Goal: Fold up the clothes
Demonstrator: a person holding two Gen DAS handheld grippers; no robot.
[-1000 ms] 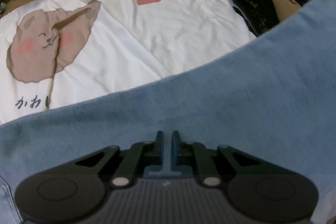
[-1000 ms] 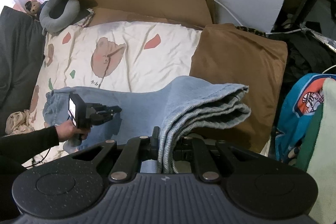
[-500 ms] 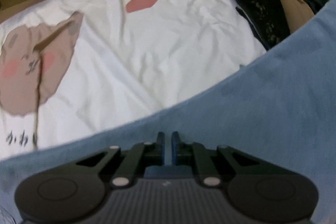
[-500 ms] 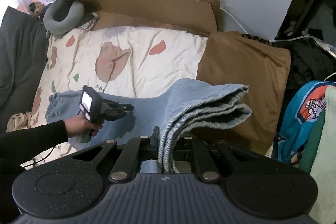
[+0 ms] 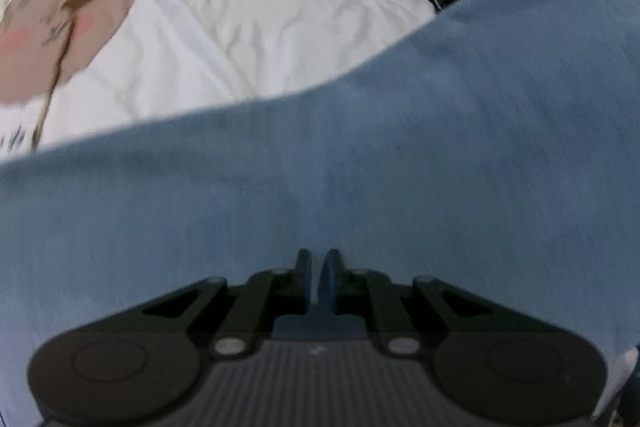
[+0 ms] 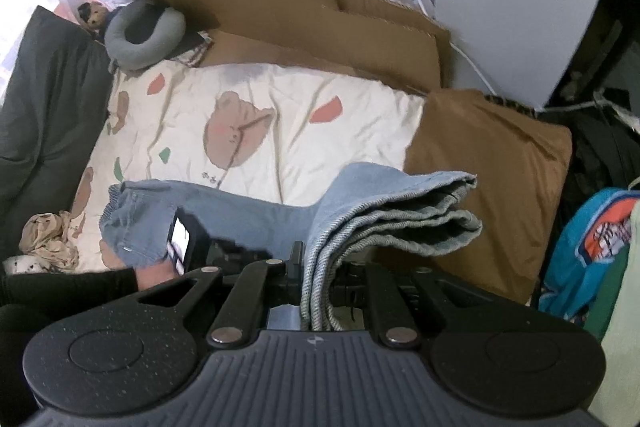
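Left wrist view: left gripper (image 5: 317, 281) nearly closed, pinching jeans (image 5: 360, 187) filling lower frame, bedsheet (image 5: 260, 27) above

Right wrist view: right gripper (image 6: 320, 279) clamps stacked hems, centre; waistband lower left; fold underway, unfinished

Jeans (image 6: 248, 211) on bedsheet (image 6: 280, 131) — pillow (image 6: 492, 163) right, cardboard (image 6: 320, 35) behind

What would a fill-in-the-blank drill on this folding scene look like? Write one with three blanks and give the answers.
1. The right tool is shut on the stacked hems of the ____ jeans.
2. The jeans lie across a white sheet printed with a cartoon ____.
3. To the right of that sheet sits a ____ cushion.

Missing words: blue; bear; brown
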